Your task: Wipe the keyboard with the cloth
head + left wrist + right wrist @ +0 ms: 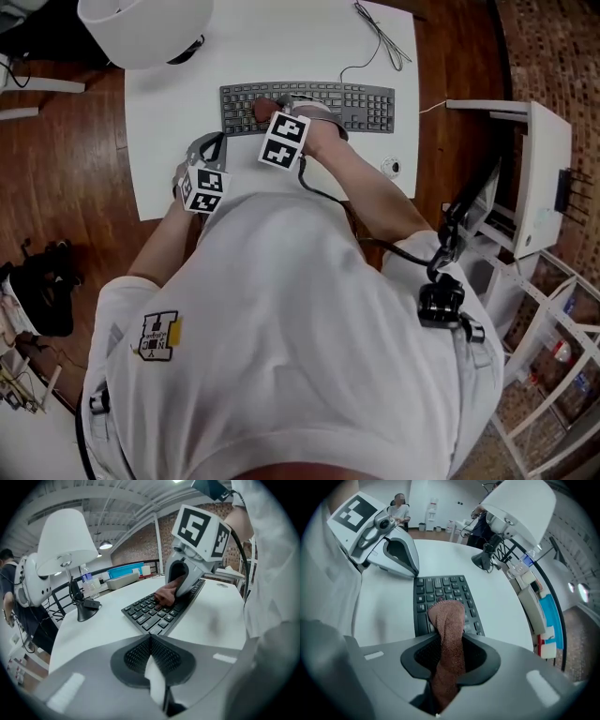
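White worktop (187, 122), wood floor (56, 159), brick wall (140, 545).
Right hand-held gripper (450, 640) clamps brown cloth (446, 616) onto the keyboard (366, 103); left hand-held gripper (151, 641) sits clenched, empty.

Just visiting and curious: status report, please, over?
Right gripper shut on cloth. Cloth end down on keyboard keys. Left gripper shut, empty, short of the keyboard. Lamp stands apart.

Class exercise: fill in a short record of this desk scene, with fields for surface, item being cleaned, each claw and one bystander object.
surface: white table
item cleaned: dark grey plastic keyboard
right claw: shut on brown woven cloth, cloth end on the keys
left claw: shut, empty, apart from the keyboard
bystander object: white desk lamp
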